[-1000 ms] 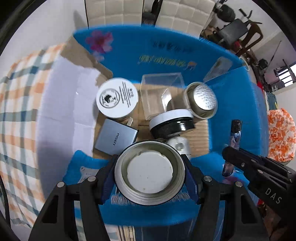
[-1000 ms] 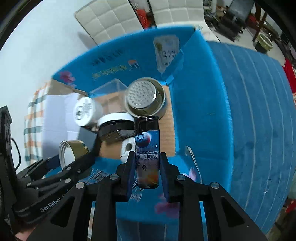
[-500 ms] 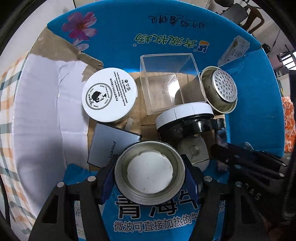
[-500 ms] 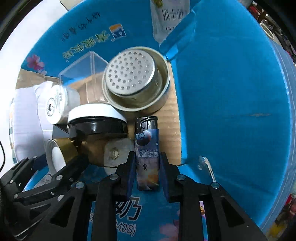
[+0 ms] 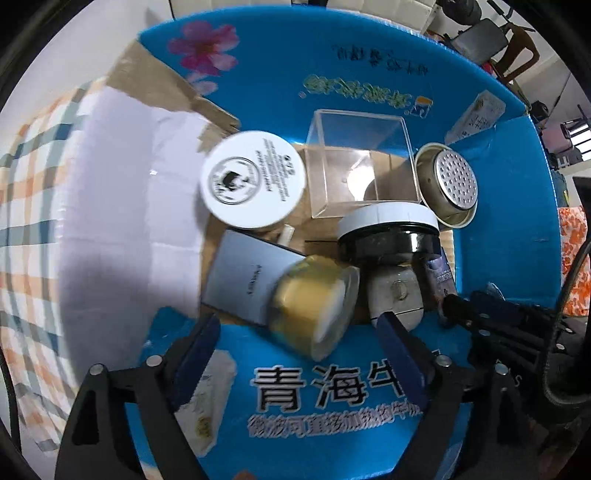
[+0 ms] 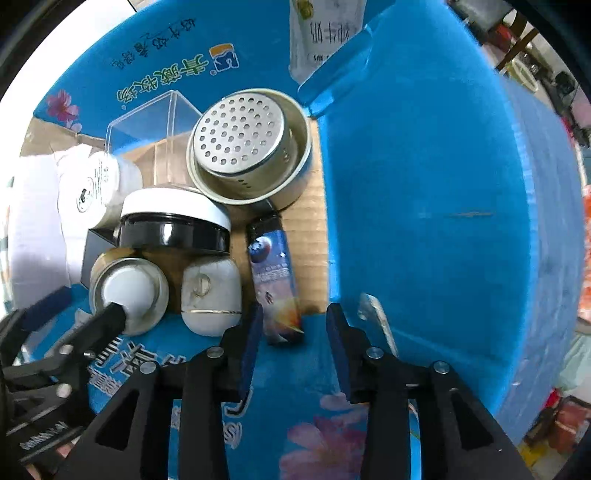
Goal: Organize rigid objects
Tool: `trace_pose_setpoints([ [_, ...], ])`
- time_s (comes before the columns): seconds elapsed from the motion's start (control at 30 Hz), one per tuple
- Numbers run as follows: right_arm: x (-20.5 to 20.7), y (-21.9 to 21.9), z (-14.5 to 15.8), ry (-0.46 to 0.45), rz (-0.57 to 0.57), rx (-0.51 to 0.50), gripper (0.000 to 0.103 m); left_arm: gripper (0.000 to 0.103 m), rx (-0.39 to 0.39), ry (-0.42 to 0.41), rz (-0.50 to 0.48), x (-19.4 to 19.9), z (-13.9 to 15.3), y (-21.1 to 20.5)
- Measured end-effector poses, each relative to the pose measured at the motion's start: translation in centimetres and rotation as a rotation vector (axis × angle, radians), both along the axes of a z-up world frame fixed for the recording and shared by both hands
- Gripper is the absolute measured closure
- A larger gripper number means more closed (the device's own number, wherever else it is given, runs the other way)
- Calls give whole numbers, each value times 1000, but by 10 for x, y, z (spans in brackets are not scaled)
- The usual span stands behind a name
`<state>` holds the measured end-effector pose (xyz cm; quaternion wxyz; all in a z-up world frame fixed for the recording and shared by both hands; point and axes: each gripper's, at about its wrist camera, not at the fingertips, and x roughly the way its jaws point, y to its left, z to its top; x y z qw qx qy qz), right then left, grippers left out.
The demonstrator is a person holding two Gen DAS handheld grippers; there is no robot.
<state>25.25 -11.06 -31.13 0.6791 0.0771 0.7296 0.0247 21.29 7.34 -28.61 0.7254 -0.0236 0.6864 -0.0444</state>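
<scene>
lying in the box (image 6: 424,184), lighter (image 6: 275,280) and gold lid (image 5: 314,302) sit beyond both wide-open tools.

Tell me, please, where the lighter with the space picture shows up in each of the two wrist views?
Left wrist view: the lighter is at the right, mostly hidden behind the black jar, only a sliver showing.
Right wrist view: it lies in full sight at centre, just beyond the open fingers, on the box's cardboard floor.
Shared landmark: the perforated metal strainer.

a home: plaid cloth (image 5: 26,206), chairs (image 5: 495,33), cluttered room behind.
</scene>
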Motion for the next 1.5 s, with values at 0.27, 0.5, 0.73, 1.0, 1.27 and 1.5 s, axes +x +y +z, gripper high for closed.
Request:
trace_pose_setpoints([
  [0.27,-15,4,31,-93,30,-86,3,0,54,-55,29,-9,24,25],
  [0.5,-24,-11,42,-96,-2,-67,3,0,74,-77,45,-11,33,32],
  [0.73,-33,-16,95,-143,-34,-23,3,0,69,-123,44,-20,61,27],
  [1.0,-71,-37,181,-243,-82,36,0,0,48,-252,50,-58,147,19],
  [1.27,-119,-49,284,-387,-91,78,0,0,30,-376,44,-96,229,13],
  [1.5,-146,-51,342,-466,-75,83,0,0,37,-435,38,-123,271,7],
])
